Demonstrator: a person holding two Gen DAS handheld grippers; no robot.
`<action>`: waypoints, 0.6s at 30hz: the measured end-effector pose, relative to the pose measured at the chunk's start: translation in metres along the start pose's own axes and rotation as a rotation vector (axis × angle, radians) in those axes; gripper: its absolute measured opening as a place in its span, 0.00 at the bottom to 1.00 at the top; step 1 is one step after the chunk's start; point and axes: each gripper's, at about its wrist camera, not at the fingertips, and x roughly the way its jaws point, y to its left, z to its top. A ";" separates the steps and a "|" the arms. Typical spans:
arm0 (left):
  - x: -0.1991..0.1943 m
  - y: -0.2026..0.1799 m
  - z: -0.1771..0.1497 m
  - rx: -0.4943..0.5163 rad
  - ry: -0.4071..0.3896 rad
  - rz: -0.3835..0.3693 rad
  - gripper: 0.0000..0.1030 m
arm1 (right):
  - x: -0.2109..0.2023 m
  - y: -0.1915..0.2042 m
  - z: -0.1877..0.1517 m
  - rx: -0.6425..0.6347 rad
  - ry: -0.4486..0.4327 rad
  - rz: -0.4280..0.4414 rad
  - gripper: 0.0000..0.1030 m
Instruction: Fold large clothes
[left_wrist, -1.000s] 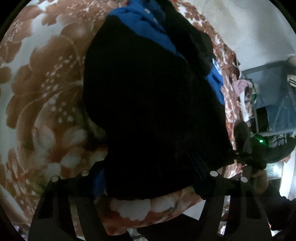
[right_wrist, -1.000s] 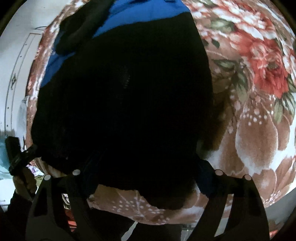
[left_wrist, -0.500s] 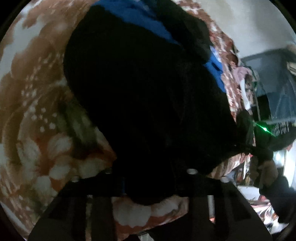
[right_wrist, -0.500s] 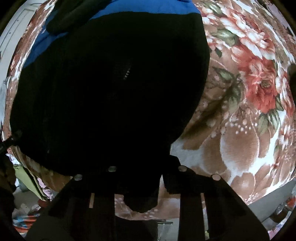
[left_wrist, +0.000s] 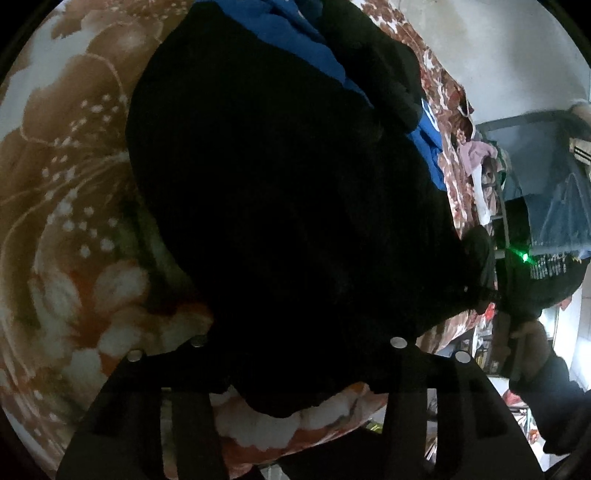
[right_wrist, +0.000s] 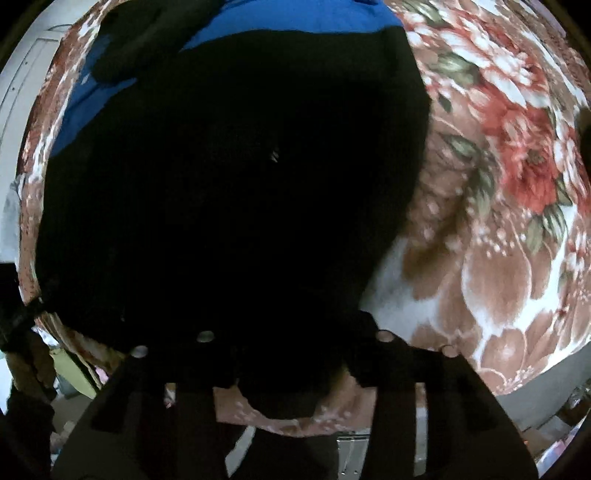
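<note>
A large black garment (left_wrist: 288, 192) lies spread on a floral blanket (left_wrist: 74, 184), over a blue garment (left_wrist: 295, 40). Its near edge hangs between the fingers of my left gripper (left_wrist: 295, 354), whose jaws stand apart around the cloth. In the right wrist view the black garment (right_wrist: 229, 184) fills the middle, with the blue garment (right_wrist: 288, 18) behind it. My right gripper (right_wrist: 293, 354) also stands open with the garment's near edge between its fingers. The fingertips are dark against the cloth and hard to make out.
The floral blanket (right_wrist: 498, 221) covers the bed to the right. Another dark garment (left_wrist: 376, 62) lies on the blue one at the back. Beyond the bed's edge are a blue bin (left_wrist: 546, 177), loose clothes (left_wrist: 476, 155) and a white wall (left_wrist: 498, 48).
Both grippers were open, narrowed around the garment's near edge half a second ago, and now stand wide again. The garment has shifted slightly on the blanket.
</note>
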 end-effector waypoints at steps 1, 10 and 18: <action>-0.001 0.002 0.000 0.002 0.001 0.000 0.53 | 0.003 0.002 0.003 0.001 0.005 0.000 0.58; -0.001 0.010 -0.004 0.043 0.015 -0.016 0.26 | 0.016 -0.027 -0.003 0.063 0.044 0.040 0.33; -0.036 -0.037 0.016 0.143 -0.029 -0.047 0.20 | -0.059 -0.003 0.009 -0.078 -0.052 0.000 0.12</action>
